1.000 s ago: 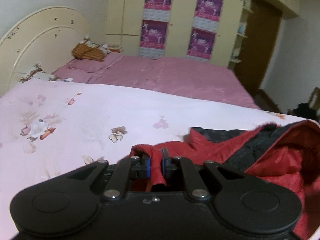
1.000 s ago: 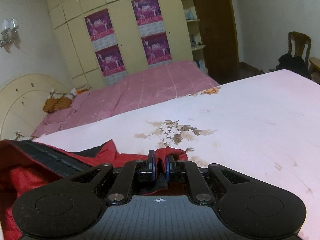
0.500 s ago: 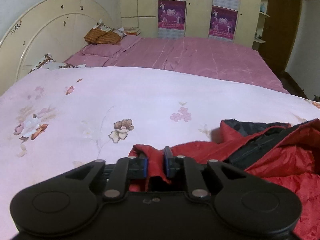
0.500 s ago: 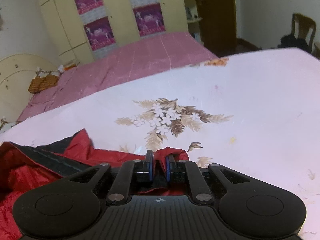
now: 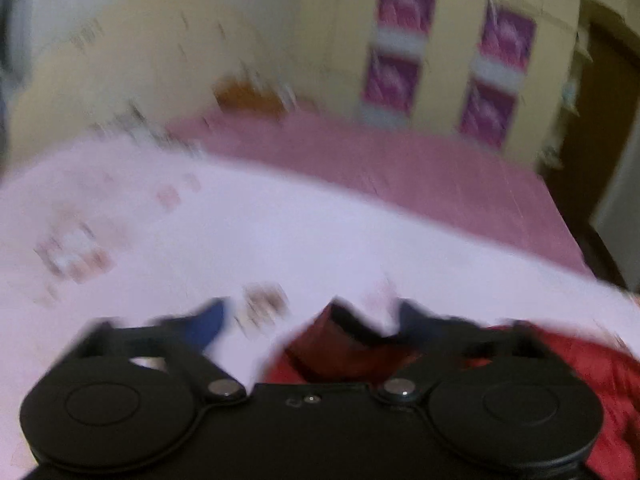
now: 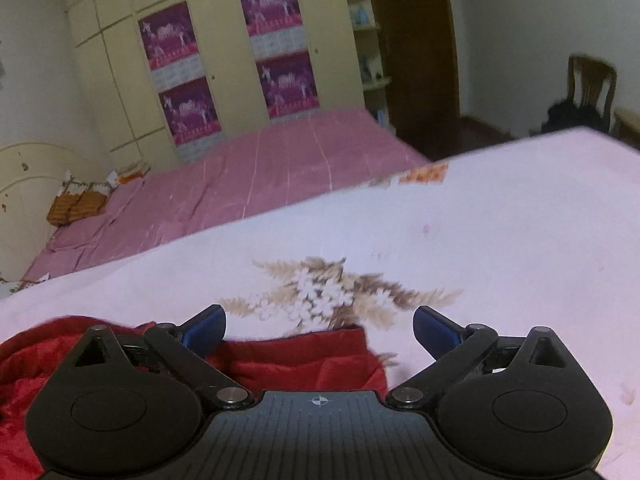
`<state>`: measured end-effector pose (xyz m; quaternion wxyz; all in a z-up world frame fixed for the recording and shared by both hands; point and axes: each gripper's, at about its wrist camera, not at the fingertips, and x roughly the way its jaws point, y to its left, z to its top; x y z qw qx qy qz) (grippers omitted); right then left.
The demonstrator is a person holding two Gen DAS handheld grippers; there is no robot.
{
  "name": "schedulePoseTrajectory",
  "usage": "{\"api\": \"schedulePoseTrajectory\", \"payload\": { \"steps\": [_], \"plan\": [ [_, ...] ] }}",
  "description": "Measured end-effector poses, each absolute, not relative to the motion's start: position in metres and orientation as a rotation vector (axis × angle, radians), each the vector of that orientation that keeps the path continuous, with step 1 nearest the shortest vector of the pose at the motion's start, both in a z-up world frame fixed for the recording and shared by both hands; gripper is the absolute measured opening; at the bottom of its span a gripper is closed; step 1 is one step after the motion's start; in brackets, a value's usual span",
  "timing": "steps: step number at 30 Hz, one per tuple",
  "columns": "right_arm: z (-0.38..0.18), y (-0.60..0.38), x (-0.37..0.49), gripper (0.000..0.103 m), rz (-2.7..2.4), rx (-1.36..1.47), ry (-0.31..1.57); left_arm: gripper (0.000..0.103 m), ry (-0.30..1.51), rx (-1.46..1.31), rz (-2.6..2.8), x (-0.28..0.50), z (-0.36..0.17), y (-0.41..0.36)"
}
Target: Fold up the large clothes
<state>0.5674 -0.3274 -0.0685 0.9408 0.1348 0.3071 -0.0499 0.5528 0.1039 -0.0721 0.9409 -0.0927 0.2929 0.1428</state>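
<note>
Red jacket (image 6: 296, 360) lying on the floral bedsheet (image 6: 500, 240), long axis running across between both grippers. Left gripper (image 5: 310, 320) and right gripper (image 6: 318, 330): jaws just sprung wide, a red edge between them, unpinched. Left view blurred.

One red jacket (image 6: 296, 360) at six o'clock, two beds (image 6: 500, 240), four purple posters (image 6: 280, 4) at twelve, one chair (image 6: 590, 80) at two.

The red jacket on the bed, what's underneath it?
The red jacket lies on the pale pink floral sheet, which shows all around it. Whatever lies directly beneath the fabric is covered, and the open right gripper hides its near part.
</note>
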Motion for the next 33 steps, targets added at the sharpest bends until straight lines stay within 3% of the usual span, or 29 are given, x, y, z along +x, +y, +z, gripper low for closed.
{"api": "schedulePoseTrajectory", "payload": {
  "steps": [5, 7, 13, 18, 23, 27, 33],
  "plan": [
    [-0.057, -0.319, 0.549, 0.099, -0.054, 0.216, 0.595, 0.082, 0.567, -0.055, 0.16, 0.529, -0.066, 0.09],
    [-0.06, -0.307, 0.542, 0.075, -0.014, 0.17, 0.628, 0.081, 0.597, 0.016, 0.068, 0.518, -0.073, 0.072],
    [-0.091, -0.253, 0.535, 0.072, 0.085, 0.074, 0.688, 0.071, 0.666, 0.201, -0.015, 0.509, -0.117, 0.021],
    [-0.125, -0.225, 0.554, 0.072, 0.059, 0.011, 0.707, 0.072, 0.647, 0.21, 0.047, 0.517, -0.136, 0.013],
    [-0.146, -0.228, 0.582, 0.072, -0.017, -0.016, 0.709, 0.084, 0.68, 0.139, 0.095, 0.528, -0.139, 0.023],
    [-0.157, -0.247, 0.6, 0.073, -0.079, 0.045, 0.761, 0.087, 0.73, 0.06, 0.109, 0.536, -0.141, 0.035],
    [-0.137, -0.264, 0.598, 0.074, -0.043, 0.106, 0.805, 0.085, 0.786, -0.003, 0.119, 0.538, -0.127, 0.046]
  ]
}}
